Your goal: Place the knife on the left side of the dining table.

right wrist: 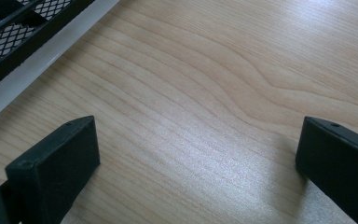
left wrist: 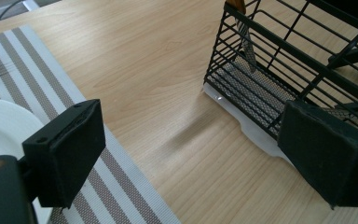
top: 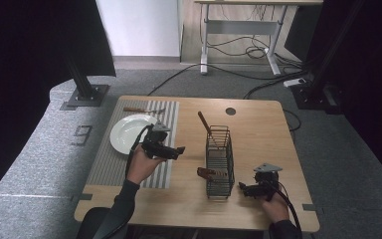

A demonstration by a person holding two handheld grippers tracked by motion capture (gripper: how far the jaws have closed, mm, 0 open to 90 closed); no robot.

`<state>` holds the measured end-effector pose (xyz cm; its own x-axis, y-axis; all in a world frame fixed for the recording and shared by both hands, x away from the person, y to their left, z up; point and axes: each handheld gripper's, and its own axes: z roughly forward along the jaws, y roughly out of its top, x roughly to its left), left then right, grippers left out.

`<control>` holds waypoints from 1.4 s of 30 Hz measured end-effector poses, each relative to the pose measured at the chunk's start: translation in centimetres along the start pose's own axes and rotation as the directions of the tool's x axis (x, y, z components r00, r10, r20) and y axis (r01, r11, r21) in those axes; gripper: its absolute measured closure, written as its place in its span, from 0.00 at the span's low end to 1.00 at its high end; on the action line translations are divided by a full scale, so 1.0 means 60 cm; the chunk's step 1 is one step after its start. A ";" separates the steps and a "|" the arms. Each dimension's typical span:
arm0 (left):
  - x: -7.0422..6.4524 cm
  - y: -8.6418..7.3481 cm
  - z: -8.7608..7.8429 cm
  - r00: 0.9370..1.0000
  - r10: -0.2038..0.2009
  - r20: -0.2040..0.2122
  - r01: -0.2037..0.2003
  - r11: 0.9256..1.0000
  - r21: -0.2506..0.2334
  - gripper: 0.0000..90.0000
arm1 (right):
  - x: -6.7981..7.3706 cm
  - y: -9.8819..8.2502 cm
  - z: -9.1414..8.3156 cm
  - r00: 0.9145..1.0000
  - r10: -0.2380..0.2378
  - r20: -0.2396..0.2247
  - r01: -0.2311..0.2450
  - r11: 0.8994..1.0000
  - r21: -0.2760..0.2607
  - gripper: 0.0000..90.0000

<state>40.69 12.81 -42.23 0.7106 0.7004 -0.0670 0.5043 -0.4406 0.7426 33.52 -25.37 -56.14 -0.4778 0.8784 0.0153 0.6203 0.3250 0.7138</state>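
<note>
On the light wooden worktop [top: 258, 129], a tall black wire cutlery basket [top: 219, 162] is standing near the centre on a pale tray, with a wooden-handled utensil [top: 203, 122] leaning out of its far end and a second wooden-handled utensil [top: 207, 173] resting across its near left rim. The left gripper [top: 179, 150] is hovering above the right edge of the grey-and-white striped placemat [top: 110, 164], just left of the basket and pointing towards it; its jaws are standing wide apart and holding nothing. In the left gripper view, the basket [left wrist: 279, 65] is lying ahead between the spread jaws, a metal blade showing inside it, while the round white plate [left wrist: 0, 126] is sitting at the left edge on the placemat [left wrist: 121, 186]. The right gripper [top: 242, 188] is resting low at the near right of the basket, also pointing towards it, its jaws likewise spread and empty. In the right gripper view, bare wood is lying between the jaws and the basket's mesh base [right wrist: 14, 32] is crossing the upper left corner. In the high view, the plate [top: 129, 132] is sitting on the far part of the placemat, with a wooden-handled fork [top: 142, 110] lying beyond it.
</note>
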 end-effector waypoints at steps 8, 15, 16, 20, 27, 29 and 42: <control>-0.011 0.019 0.014 1.000 0.012 0.010 -0.012 1.000 -0.004 0.08 | 0.000 0.000 0.000 1.000 0.000 0.000 0.000 1.000 0.000 0.00; -0.022 0.046 0.029 0.999 0.033 0.009 -0.033 0.999 0.008 0.06 | 0.000 0.000 0.000 1.000 0.003 0.001 -0.003 1.000 -0.001 0.00; -0.023 0.050 0.032 0.999 0.031 0.013 -0.032 0.999 0.007 0.06 | 0.000 0.000 0.000 1.000 0.002 0.001 -0.002 1.000 -0.001 0.00; -0.030 0.071 0.043 0.999 0.047 0.007 -0.047 0.999 0.012 0.07 | 0.000 0.000 0.000 1.000 0.002 0.001 -0.002 1.000 0.000 0.00; -0.028 0.096 0.048 1.000 0.026 0.005 -0.026 1.000 -0.007 0.15 | 0.000 0.000 0.000 1.000 0.001 0.001 -0.001 1.000 0.000 0.00; -0.028 0.103 0.050 1.000 0.024 0.004 -0.024 1.000 -0.008 0.16 | 0.000 0.000 0.000 1.000 0.001 0.001 -0.001 1.000 0.000 0.00; -0.031 0.148 0.074 1.000 0.008 -0.004 -0.008 1.000 -0.004 0.25 | 0.000 0.000 0.000 1.000 0.002 0.001 -0.002 1.000 0.000 0.00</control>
<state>46.01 5.09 -38.44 0.7128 0.6990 -0.0583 0.4965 -0.4441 0.7458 33.51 -25.35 -56.14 -0.4764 0.8791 0.0162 0.6214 0.3236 0.7135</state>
